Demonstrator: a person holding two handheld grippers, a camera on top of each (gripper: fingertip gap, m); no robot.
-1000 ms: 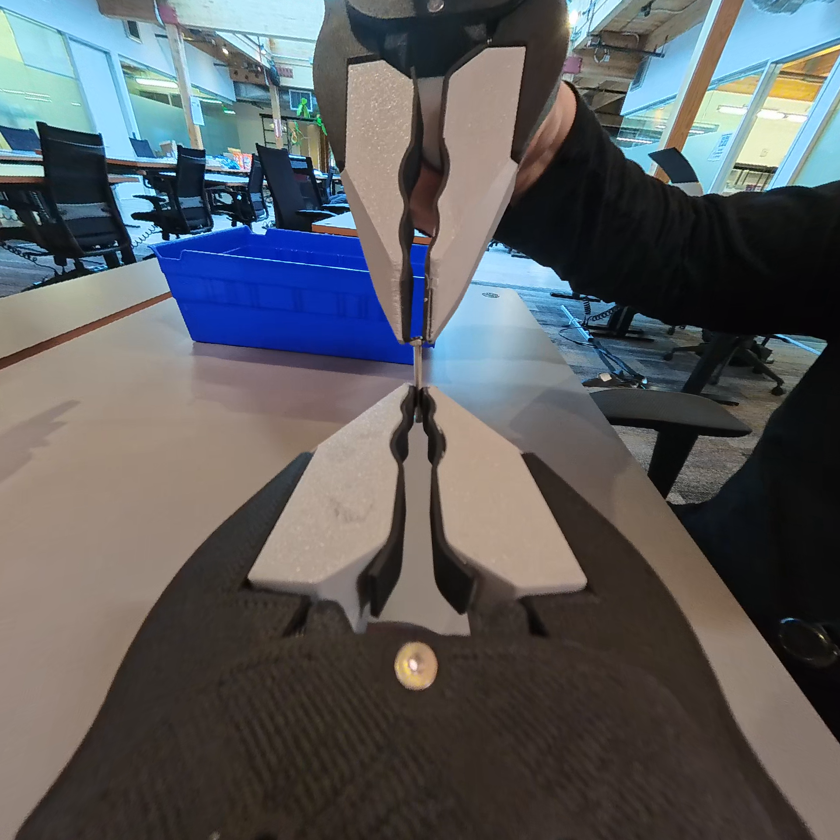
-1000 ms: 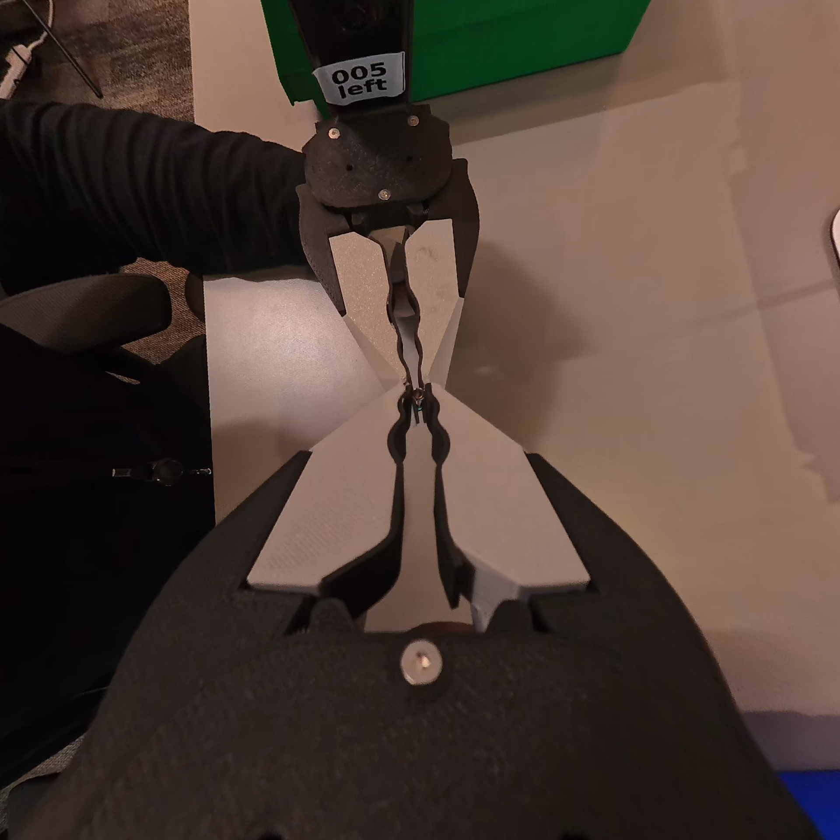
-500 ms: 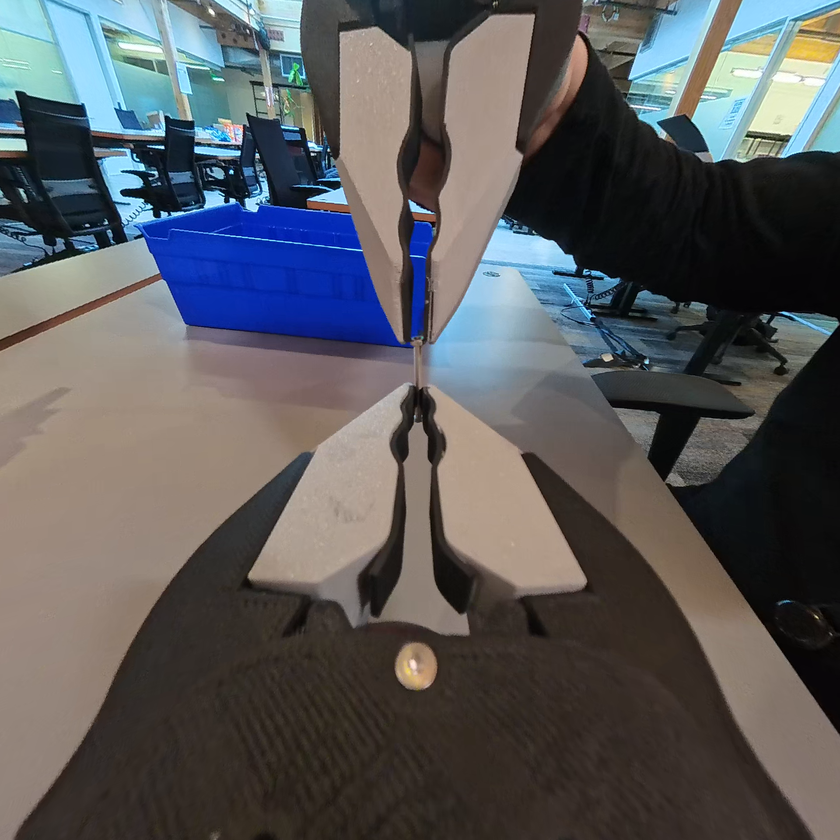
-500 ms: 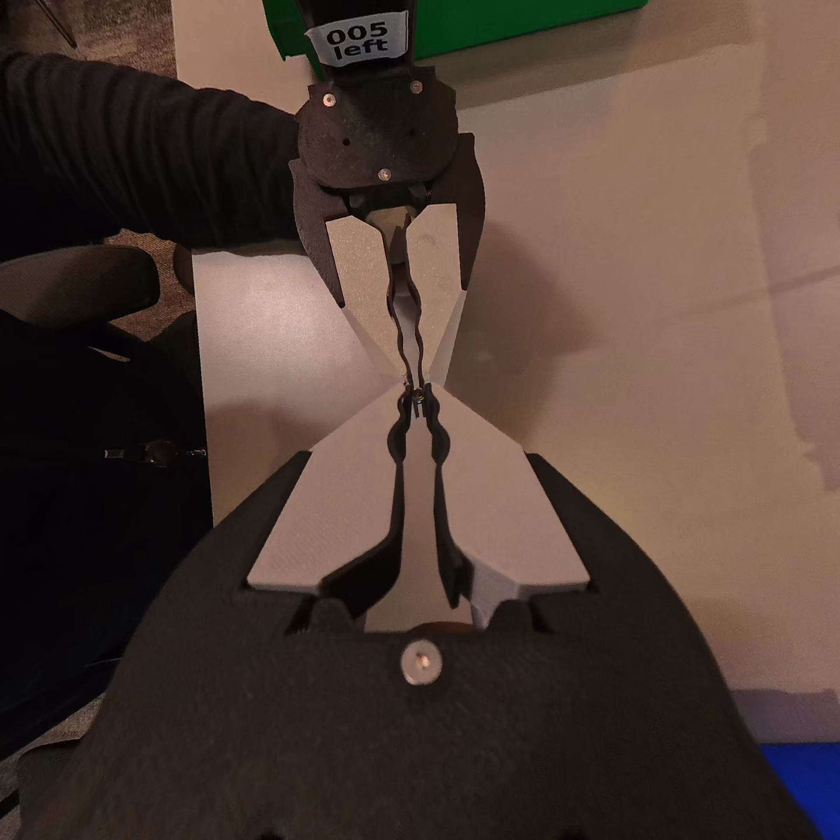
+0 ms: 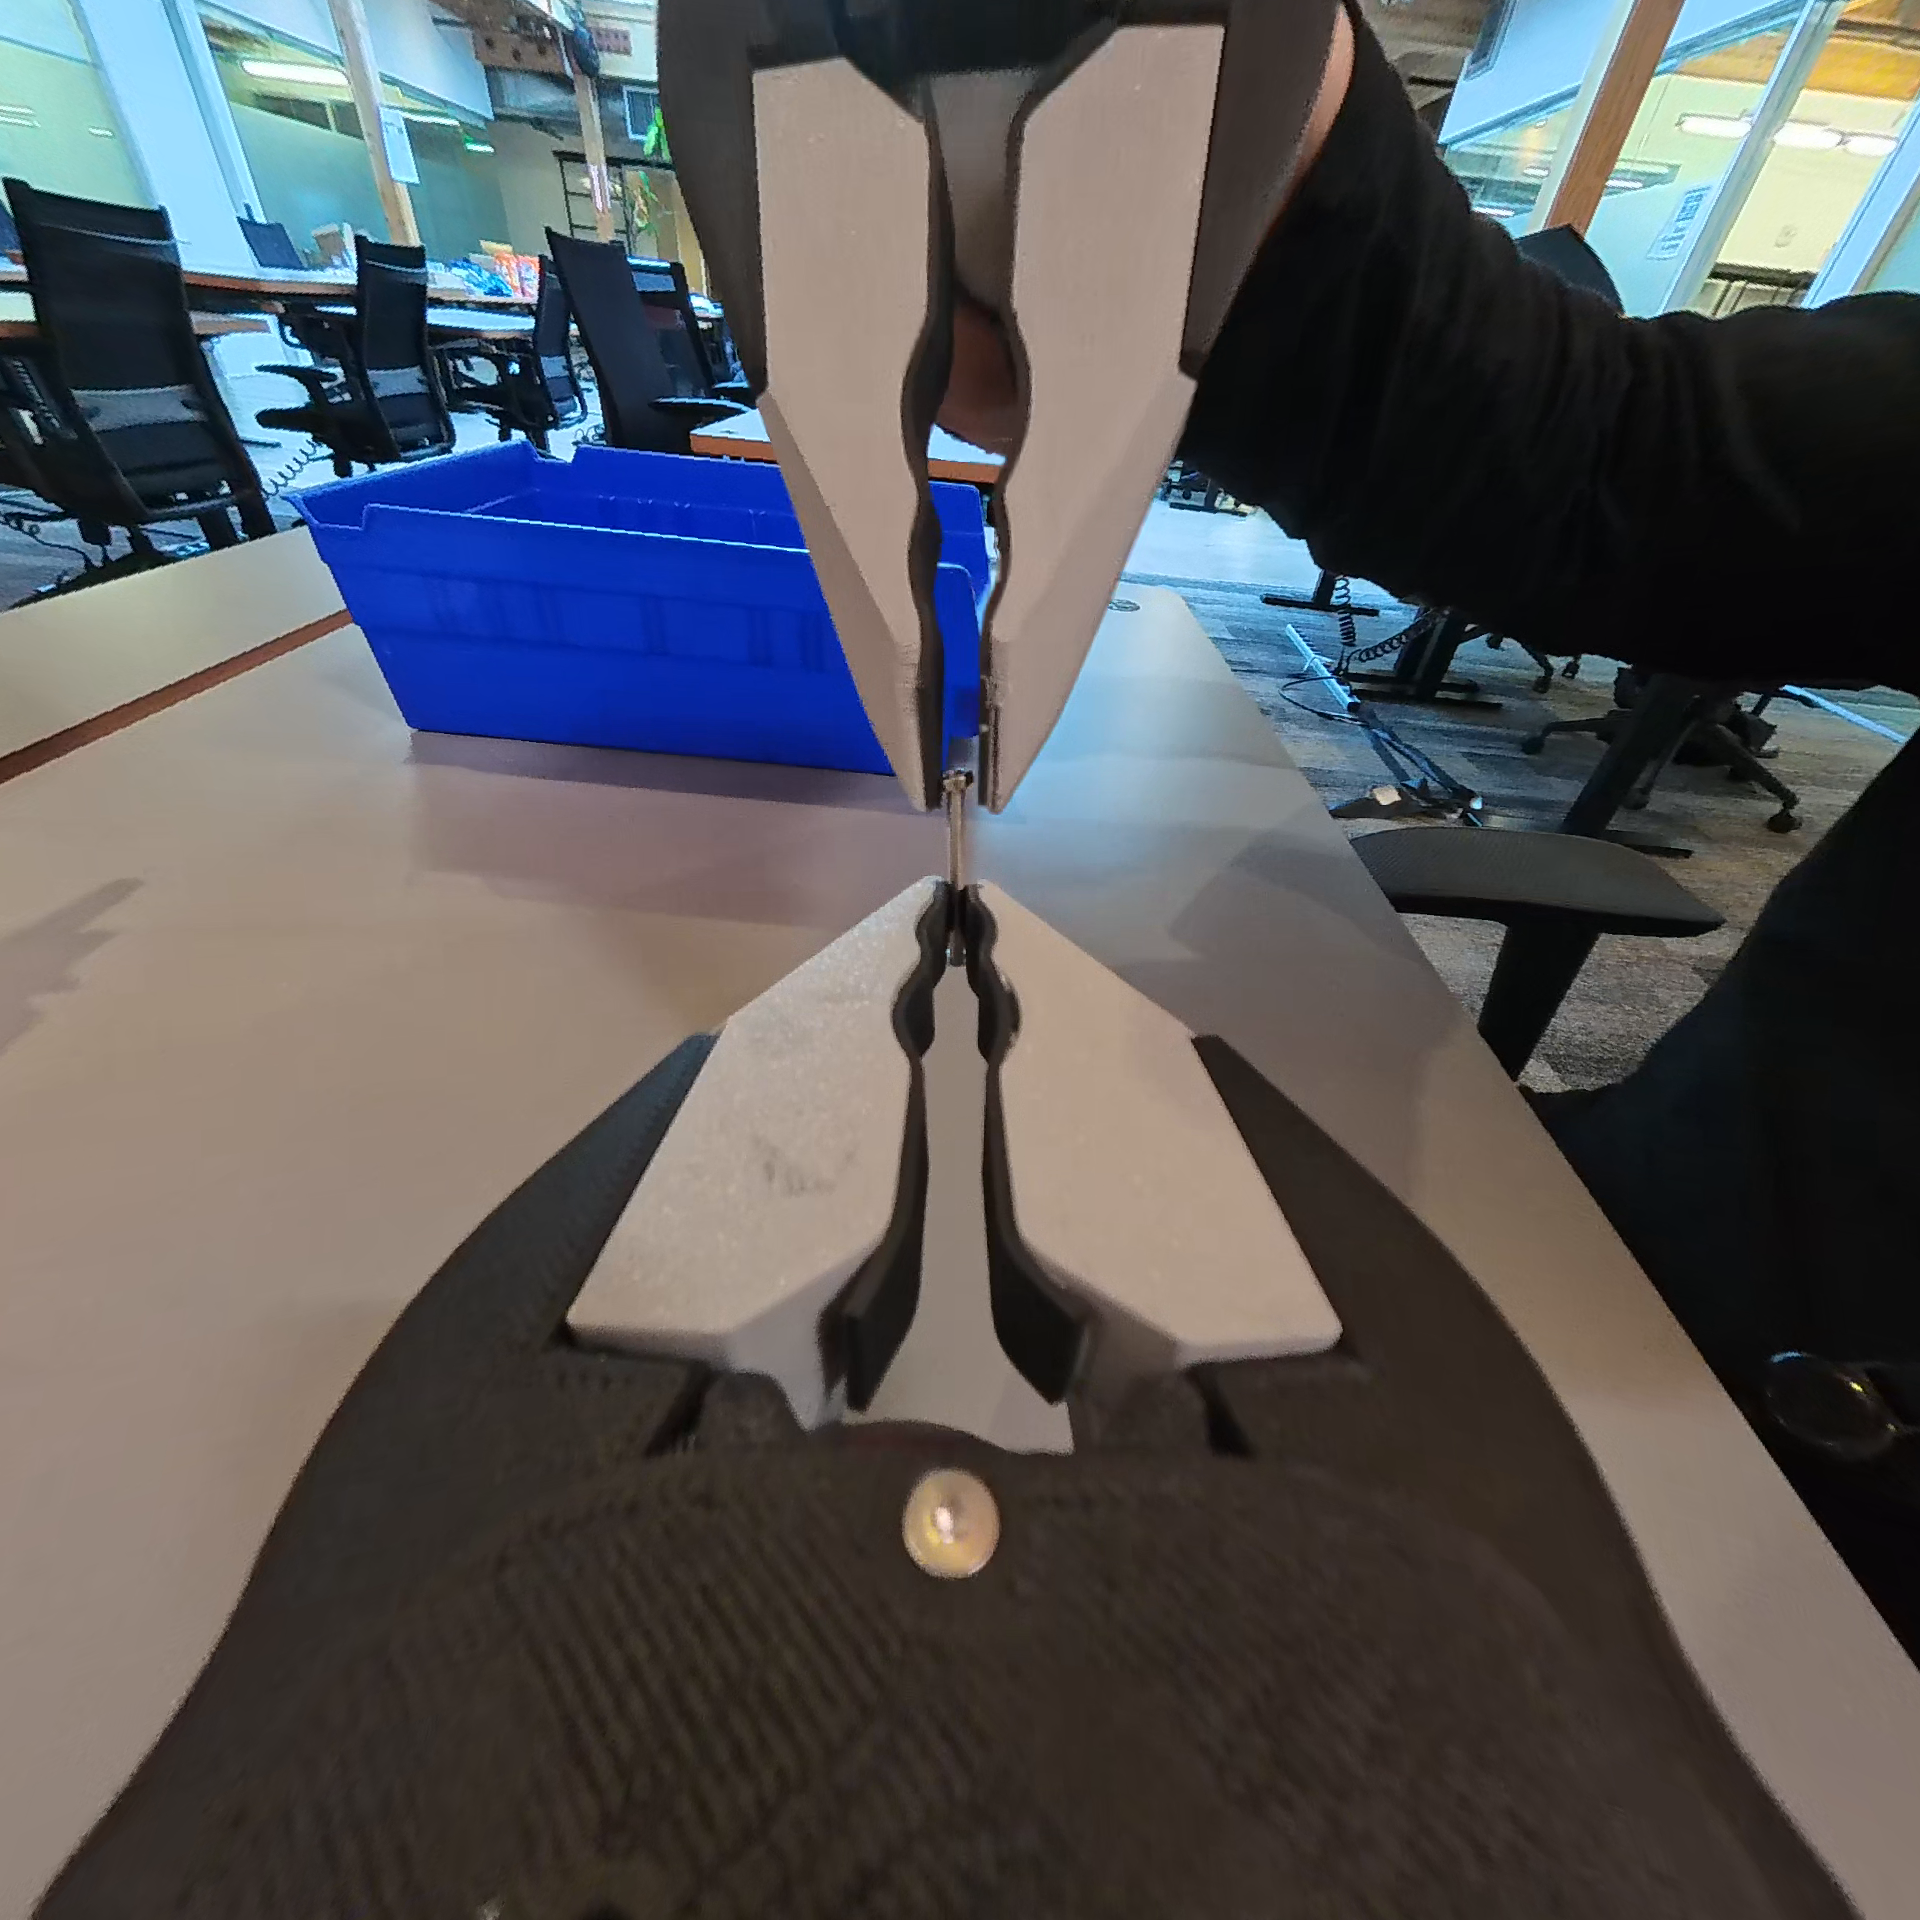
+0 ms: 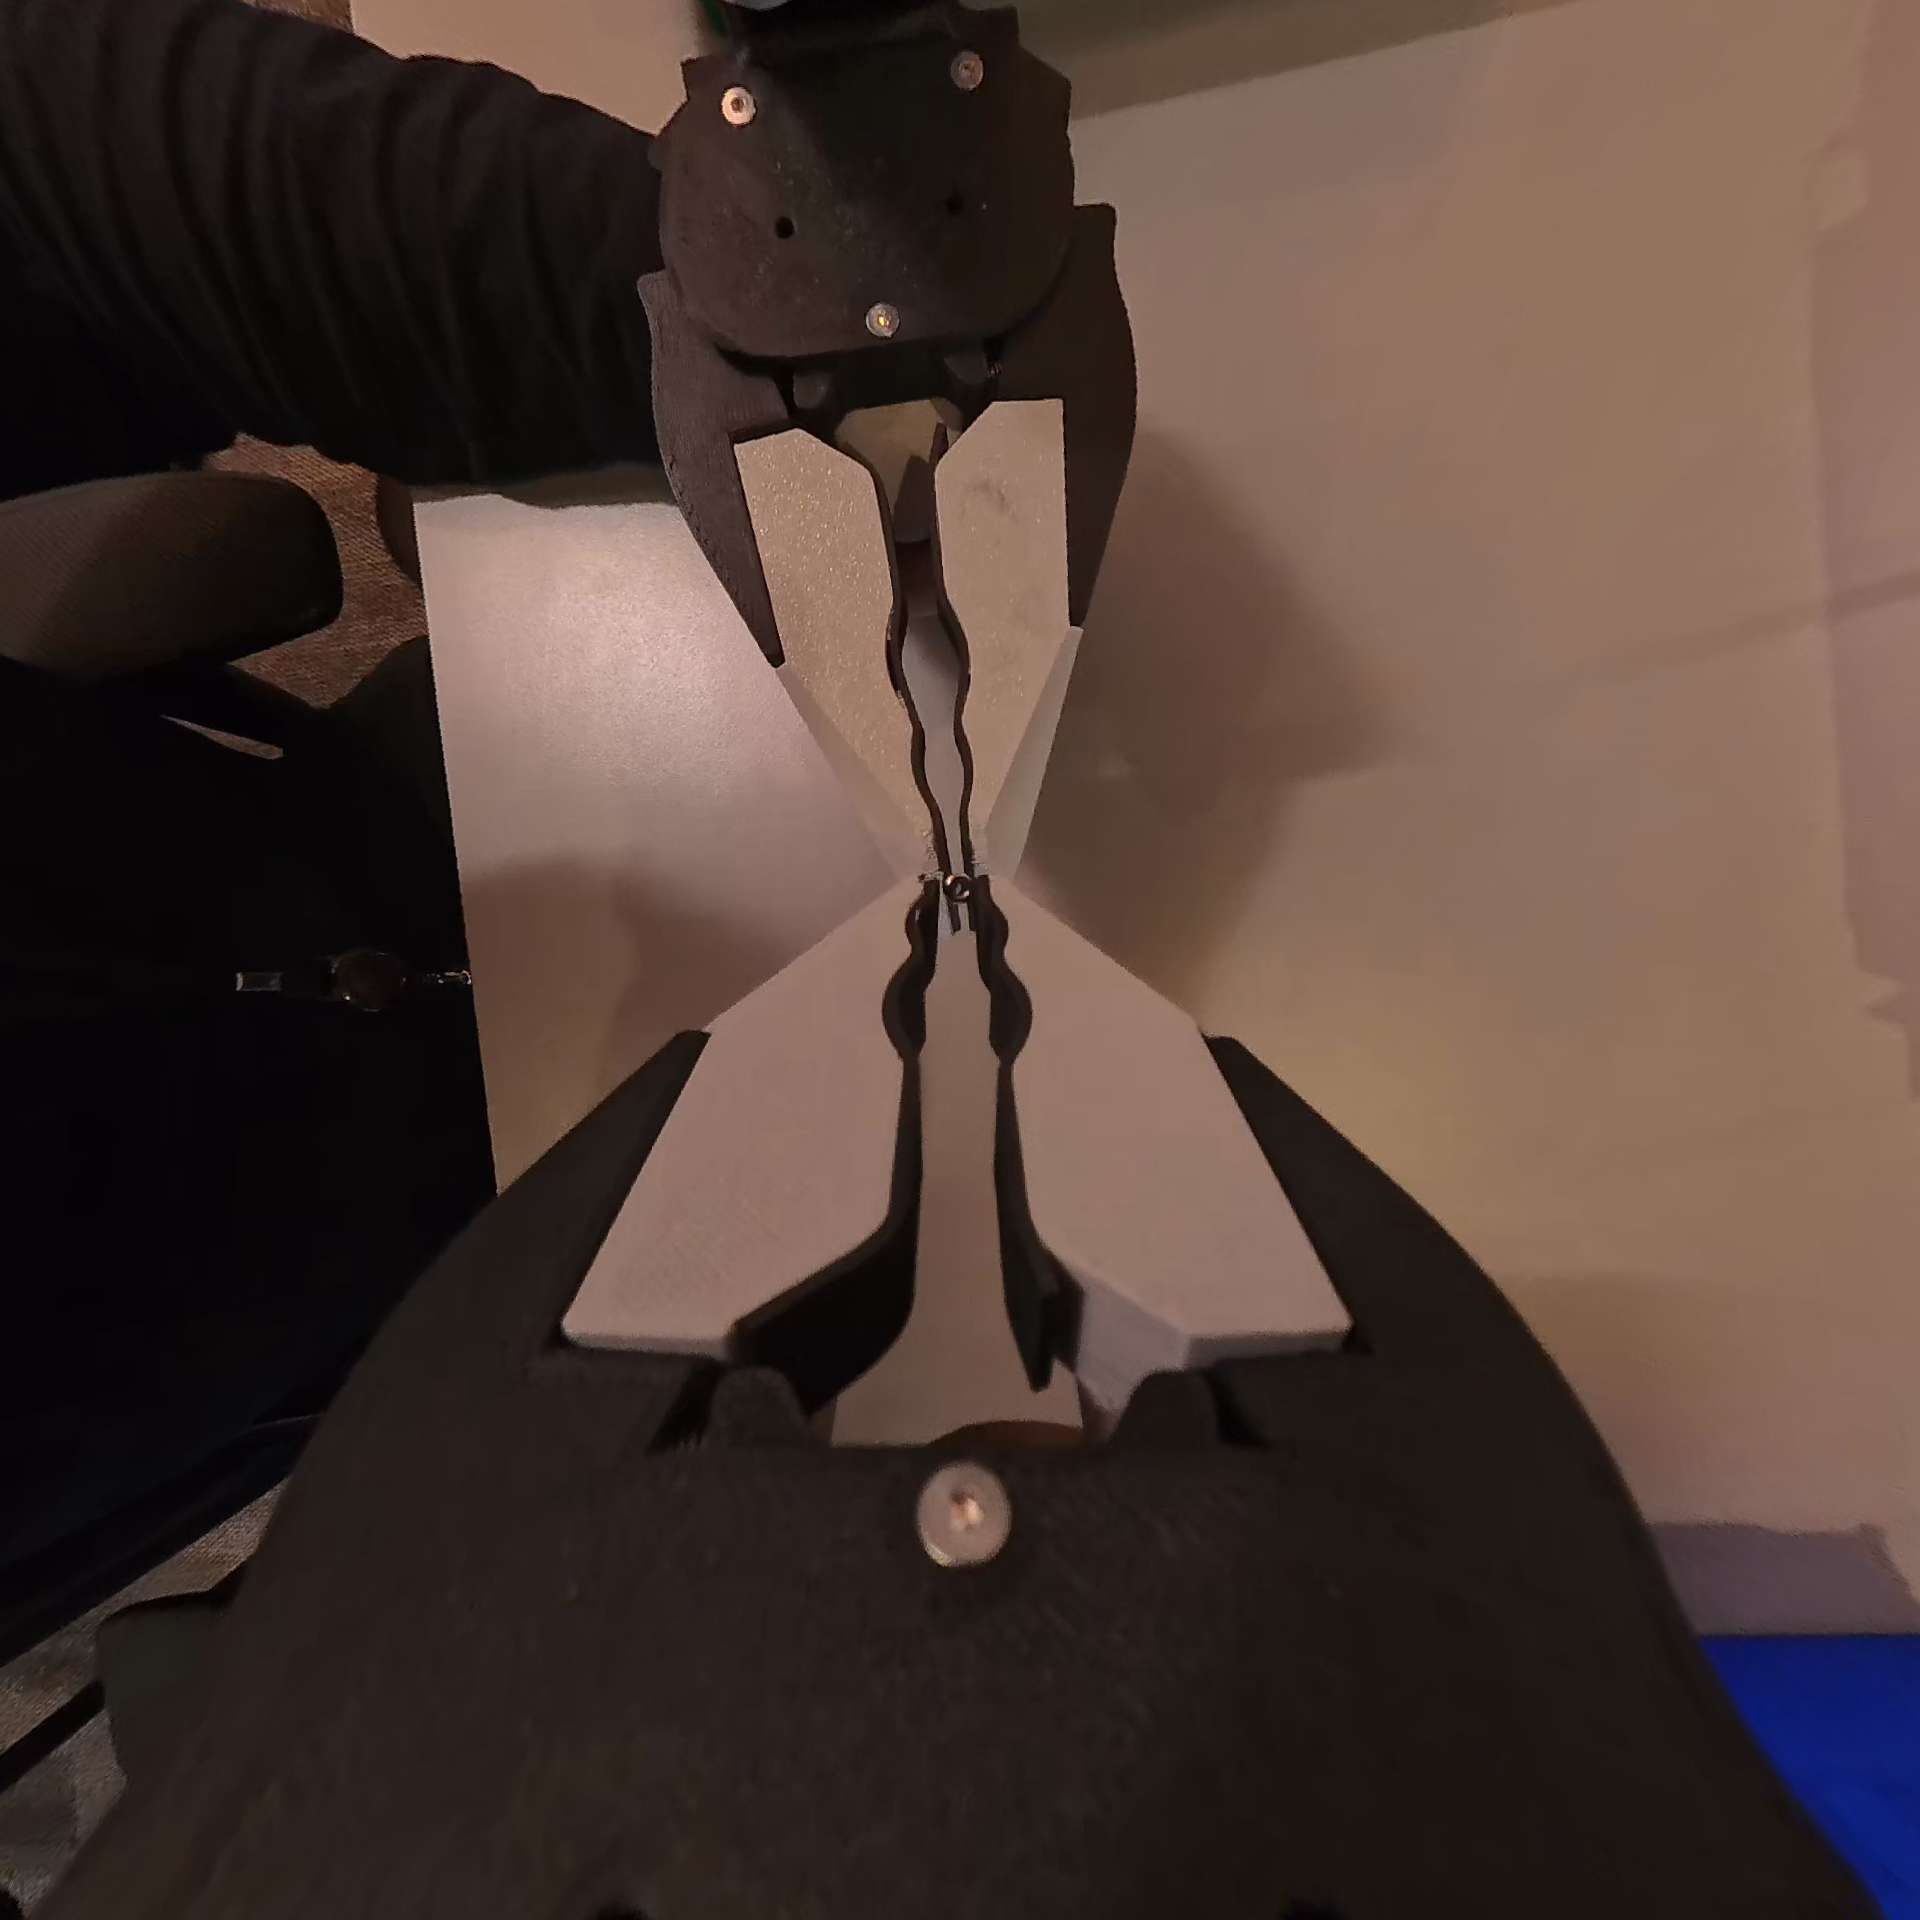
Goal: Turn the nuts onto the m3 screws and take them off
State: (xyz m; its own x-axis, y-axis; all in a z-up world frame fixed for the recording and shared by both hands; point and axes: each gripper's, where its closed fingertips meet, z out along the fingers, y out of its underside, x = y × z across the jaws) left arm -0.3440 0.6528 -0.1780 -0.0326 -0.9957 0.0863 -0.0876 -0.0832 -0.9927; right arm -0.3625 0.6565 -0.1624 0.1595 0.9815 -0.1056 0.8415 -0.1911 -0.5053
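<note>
My left gripper [image 5: 954, 914] is shut on the lower end of a thin m3 screw [image 5: 956, 847], which stands upright above the table. My right gripper [image 5: 956, 795] comes down from above and is shut on a small nut [image 5: 958, 777] at the screw's top end. In the right wrist view my right gripper [image 6: 954, 906] holds the nut [image 6: 963, 889] at its tips. There the left gripper [image 6: 954, 857] meets it tip to tip. The screw's shaft is hidden in that view.
A blue bin [image 5: 623, 623] stands on the pale table [image 5: 312, 987] behind the grippers; its corner also shows in the right wrist view [image 6: 1818, 1714]. A person's black sleeve [image 5: 1558, 416] reaches in from the right. An office chair [image 5: 1527, 883] stands beside the table's right edge.
The grippers stay tip to tip on the screw and nut. Each gripper now looms larger in the other's view, and the green bin has left the right wrist view.
</note>
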